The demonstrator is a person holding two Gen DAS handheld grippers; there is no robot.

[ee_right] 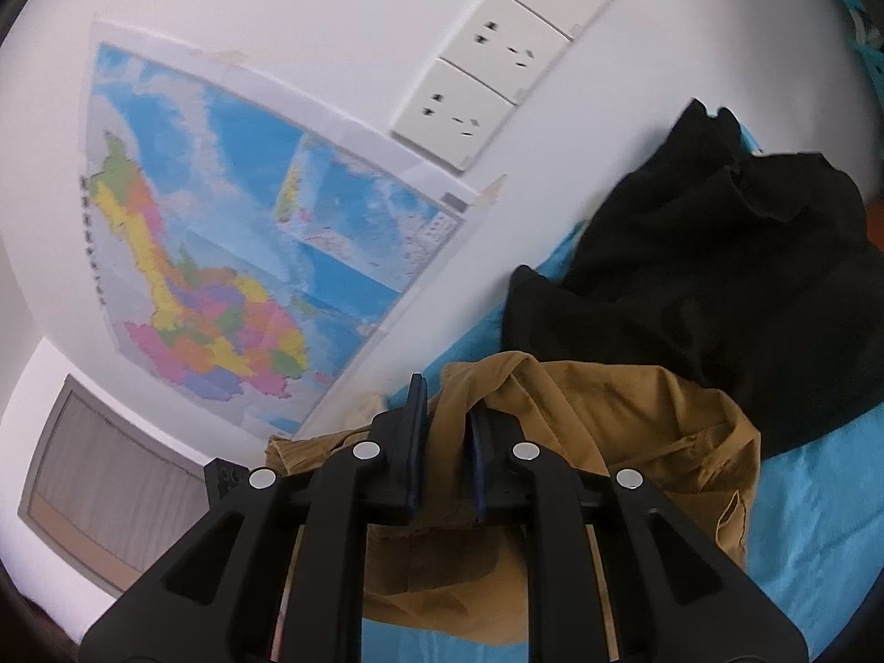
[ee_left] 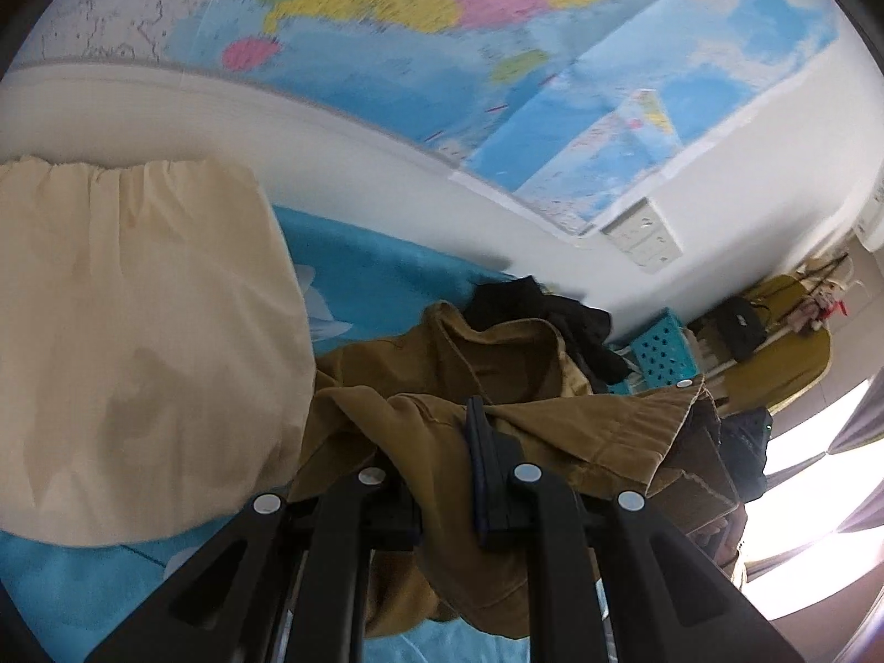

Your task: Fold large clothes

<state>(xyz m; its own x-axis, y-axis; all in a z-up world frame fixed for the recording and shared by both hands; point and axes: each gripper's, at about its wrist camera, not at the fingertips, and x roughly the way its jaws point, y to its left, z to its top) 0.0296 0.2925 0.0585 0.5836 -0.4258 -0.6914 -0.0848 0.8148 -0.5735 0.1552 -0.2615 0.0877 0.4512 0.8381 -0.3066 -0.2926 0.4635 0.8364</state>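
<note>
A large mustard-brown garment (ee_left: 497, 387) hangs bunched from both grippers above a blue bed sheet (ee_left: 375, 271). My left gripper (ee_left: 442, 442) is shut on a fold of it; cloth drapes over and hides the left finger. In the right wrist view the same brown garment (ee_right: 608, 420) is pinched between my right gripper's (ee_right: 447, 420) fingers, with cloth running down between the pads. A black garment (ee_right: 718, 287) lies crumpled on the sheet (ee_right: 817, 525) behind it, also in the left wrist view (ee_left: 547, 309).
A cream pillow (ee_left: 138, 342) lies at the left on the bed. A white wall carries a coloured map (ee_right: 221, 254) and a strip of sockets (ee_right: 497, 61). A teal perforated basket (ee_left: 660, 348) and hanging bags (ee_left: 740, 326) stand at the right.
</note>
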